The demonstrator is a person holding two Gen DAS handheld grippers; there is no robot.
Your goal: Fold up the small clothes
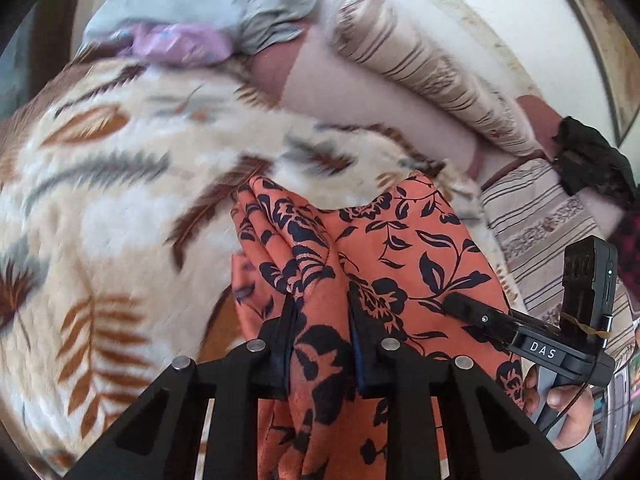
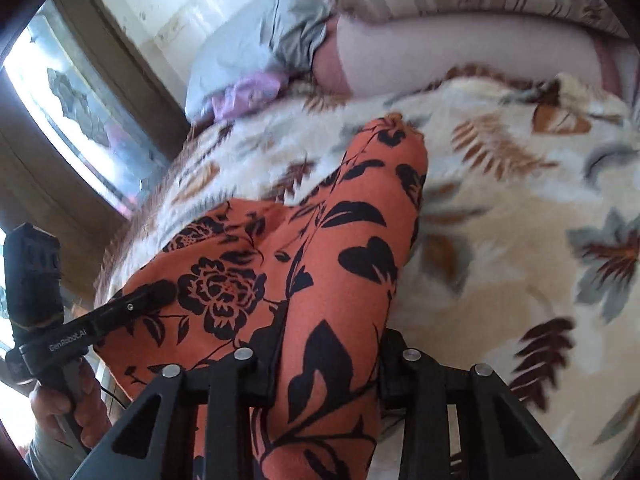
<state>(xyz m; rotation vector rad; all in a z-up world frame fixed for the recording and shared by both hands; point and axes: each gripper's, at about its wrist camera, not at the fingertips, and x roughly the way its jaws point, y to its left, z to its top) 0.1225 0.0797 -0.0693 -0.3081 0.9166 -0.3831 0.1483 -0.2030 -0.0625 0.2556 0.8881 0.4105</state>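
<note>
An orange garment with a black flower print [image 1: 384, 248] hangs over a cream blanket with a leaf pattern [image 1: 100, 168]. My left gripper [image 1: 320, 320] is shut on a bunched fold of it, the cloth pinched between both pads. The right gripper [image 1: 464, 304] shows at the right of that view, its tip buried in the same cloth, with a hand on its handle. In the right wrist view my right gripper [image 2: 332, 340] is shut on a thick fold of the orange garment [image 2: 348, 216], which runs up and away over the blanket [image 2: 520, 208]. The left gripper [image 2: 152, 292] bites the garment's left edge.
Striped pillows [image 1: 420, 60] and a pink sheet [image 1: 360, 92] lie at the head of the bed. A grey cloth [image 1: 240, 4] and a lilac one [image 1: 180, 40] sit behind the blanket. A black item [image 1: 592, 164] rests at the right. A window [image 2: 80, 112] is on the left.
</note>
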